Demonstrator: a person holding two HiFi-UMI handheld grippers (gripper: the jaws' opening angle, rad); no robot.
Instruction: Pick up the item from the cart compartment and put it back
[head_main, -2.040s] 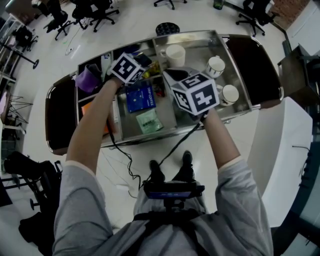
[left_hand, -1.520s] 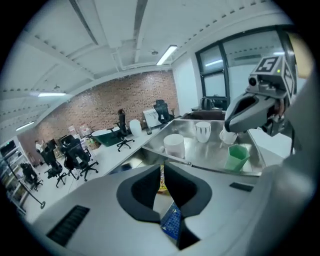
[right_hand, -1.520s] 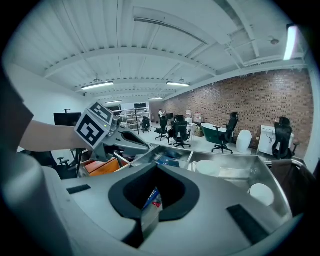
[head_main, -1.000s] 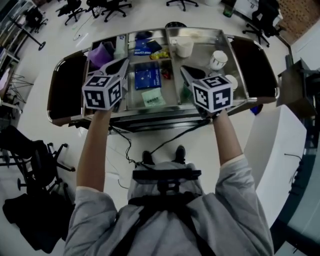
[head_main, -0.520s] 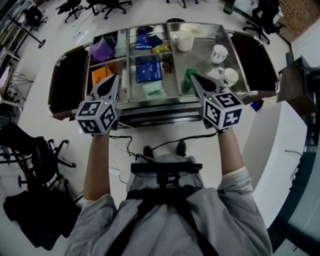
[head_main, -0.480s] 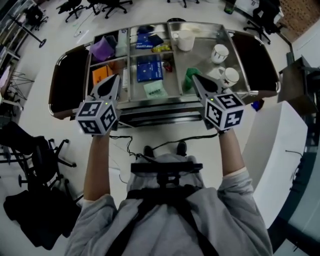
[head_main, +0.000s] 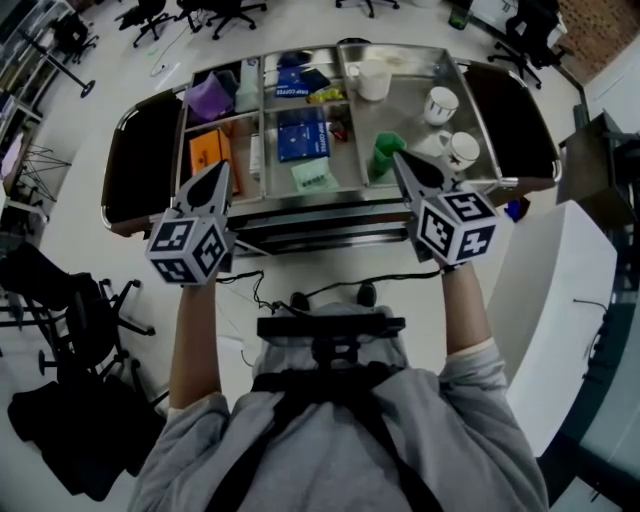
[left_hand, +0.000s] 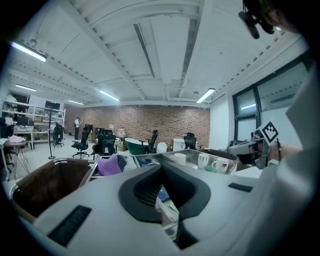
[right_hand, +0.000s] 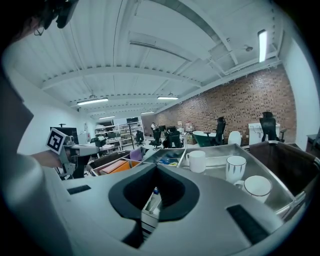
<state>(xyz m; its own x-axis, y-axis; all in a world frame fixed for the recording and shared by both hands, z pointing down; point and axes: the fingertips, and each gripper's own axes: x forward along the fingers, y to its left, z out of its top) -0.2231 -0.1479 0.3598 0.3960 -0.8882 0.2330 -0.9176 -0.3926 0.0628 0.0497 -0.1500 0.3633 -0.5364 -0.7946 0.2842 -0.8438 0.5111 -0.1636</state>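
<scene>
A steel cart (head_main: 505, 183) stands in front of me, its top split into compartments. They hold a purple pouch (head_main: 208, 98), an orange box (head_main: 212, 152), a blue coffee box (head_main: 303, 135) and a green packet (head_main: 314, 175). A green item (head_main: 385, 155) stands in the wide right tray. My left gripper (head_main: 220, 168) hovers at the cart's near edge, just in front of the orange box, shut and empty. My right gripper (head_main: 398, 158) is level with it near the green item, jaws together, holding nothing. In the gripper views the left gripper (left_hand: 162, 167) and the right gripper (right_hand: 156, 167) point across the cart.
Two white mugs (head_main: 440, 103) (head_main: 462, 150) and a white cup (head_main: 374, 80) stand in the right tray. Dark brown bins (head_main: 140, 150) hang at both ends of the cart. Office chairs (head_main: 215, 12) stand beyond it, and a white table (head_main: 560, 300) is at my right.
Both grippers have drawn back from over the compartments to the cart's near edge. The green item in the right tray has come into sight.
</scene>
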